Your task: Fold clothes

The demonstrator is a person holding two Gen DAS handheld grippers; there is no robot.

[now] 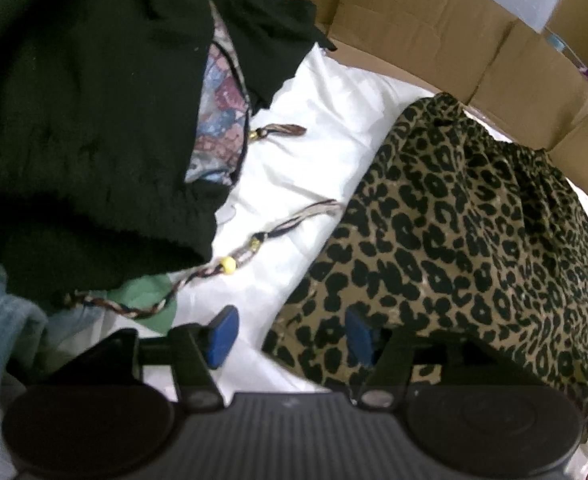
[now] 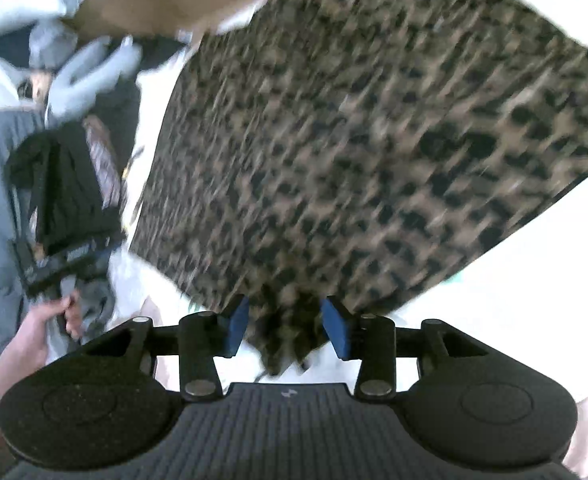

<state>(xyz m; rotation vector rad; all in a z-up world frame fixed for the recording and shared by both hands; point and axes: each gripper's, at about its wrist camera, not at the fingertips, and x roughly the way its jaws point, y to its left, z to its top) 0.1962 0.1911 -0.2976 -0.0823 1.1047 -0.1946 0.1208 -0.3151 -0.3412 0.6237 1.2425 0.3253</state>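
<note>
**Both tongs let go of the leopard-print garment after a fold**

The step in hand looked like the release that ends a fold: the leopard-print garment (image 1: 466,232) lay spread on the white sheet (image 1: 306,148) with neither tool gripping it. The next move would likely call for checking whether the piece is compact enough, then either taking a fresh edge for another fold or setting it aside and drawing a new item from the heap.

In the left wrist view the left tongs (image 1: 289,338) stood spread, with nothing pinched. The left blue pad hung over bare sheet, while the right pad sat over the garment's near corner at the lower centre of the frame. The cloth filled the right half of that frame.

In the right wrist view the right tongs (image 2: 285,330) were also spread. A bunched corner of the garment (image 2: 374,140) sat in the gap between the pads without either pressing on it, and the rest fanned up across the centre and right, blurred by motion.

A dark green garment (image 1: 81,120) and other unfolded clothes were piled at the upper left of the left wrist view, with a beaded braided cord (image 1: 229,264) trailing from under them. Cardboard boxes (image 1: 434,36) stood along the top. At the lower left of the right wrist view a hand (image 2: 49,320) gripped the other tool's handle.
</note>
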